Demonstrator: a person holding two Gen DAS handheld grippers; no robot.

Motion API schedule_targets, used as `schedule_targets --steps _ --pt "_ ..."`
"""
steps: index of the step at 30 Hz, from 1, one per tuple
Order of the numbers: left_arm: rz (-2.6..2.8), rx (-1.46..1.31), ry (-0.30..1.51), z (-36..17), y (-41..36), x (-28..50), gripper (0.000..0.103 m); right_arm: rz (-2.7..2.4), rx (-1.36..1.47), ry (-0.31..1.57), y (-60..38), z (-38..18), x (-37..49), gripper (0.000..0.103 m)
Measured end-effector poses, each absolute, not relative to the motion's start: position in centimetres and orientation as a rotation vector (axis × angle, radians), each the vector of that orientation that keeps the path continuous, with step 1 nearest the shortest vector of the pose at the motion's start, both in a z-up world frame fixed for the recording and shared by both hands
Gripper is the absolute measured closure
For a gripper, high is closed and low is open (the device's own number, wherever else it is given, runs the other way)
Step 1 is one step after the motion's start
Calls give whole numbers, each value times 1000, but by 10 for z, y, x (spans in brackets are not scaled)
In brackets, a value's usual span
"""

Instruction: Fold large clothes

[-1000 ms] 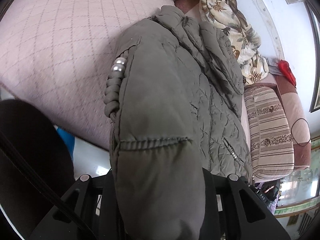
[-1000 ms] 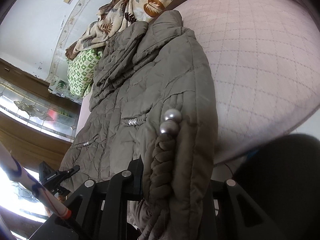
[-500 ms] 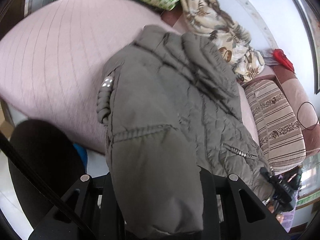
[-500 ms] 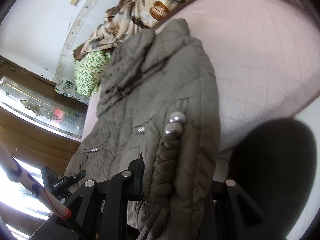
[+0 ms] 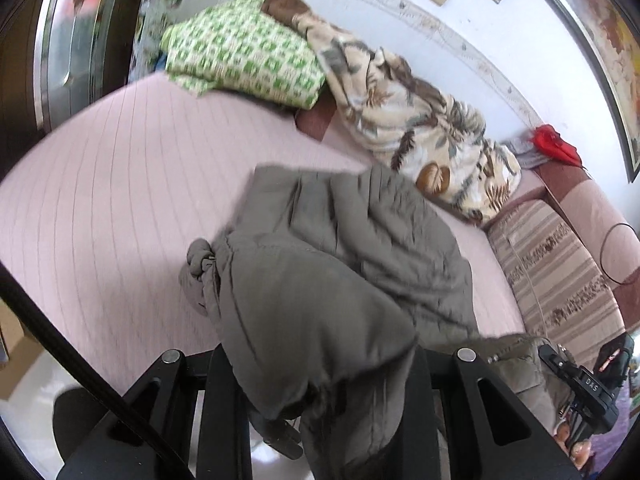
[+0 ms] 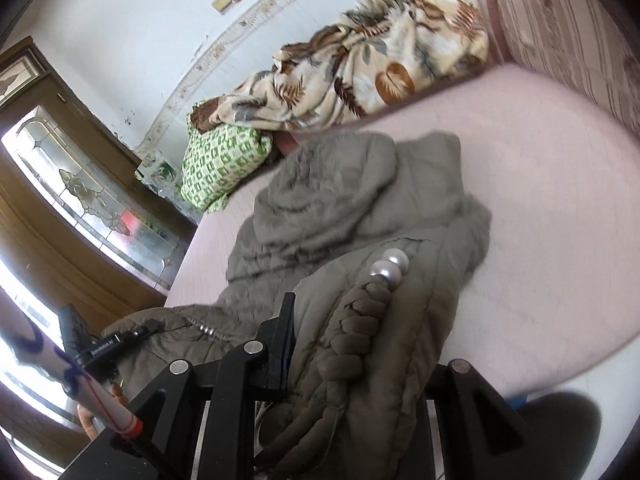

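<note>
Your left gripper point(image 5: 320, 392) and right gripper point(image 6: 352, 396) are both clamped on the hem of the olive jacket point(image 5: 340, 264). Carry them level and together toward its hood, which lies farther off on the pink bed point(image 5: 120, 200).

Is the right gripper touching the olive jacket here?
Touching. The right wrist view shows the right gripper closed on the olive jacket, with its braided trim bunched between the fingers.

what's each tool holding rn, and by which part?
Both are shut on the olive padded jacket: left tool on plain hem fabric, right tool by the braided, pearl-tipped trim.
</note>
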State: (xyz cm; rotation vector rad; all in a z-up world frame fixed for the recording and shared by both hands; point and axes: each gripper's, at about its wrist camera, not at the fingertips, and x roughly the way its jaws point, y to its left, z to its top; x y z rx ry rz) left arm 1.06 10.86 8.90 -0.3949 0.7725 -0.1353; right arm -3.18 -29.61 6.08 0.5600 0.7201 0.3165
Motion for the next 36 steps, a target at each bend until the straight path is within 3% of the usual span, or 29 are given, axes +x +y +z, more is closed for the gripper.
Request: schedule_targets --steps 8,18,26,36 --pt "-90 -337 748 123 96 90 77 284 562 675 -305 88 31 79" --pt "10 -291 780 128 85 215 77 230 539 657 -305 114 131 79" --pt "152 -162 862 77 69 312 77 137 542 712 -318 93 216 79" --pt "239 -136 965 -11 58 381 71 56 546 835 -329 19 302 79"
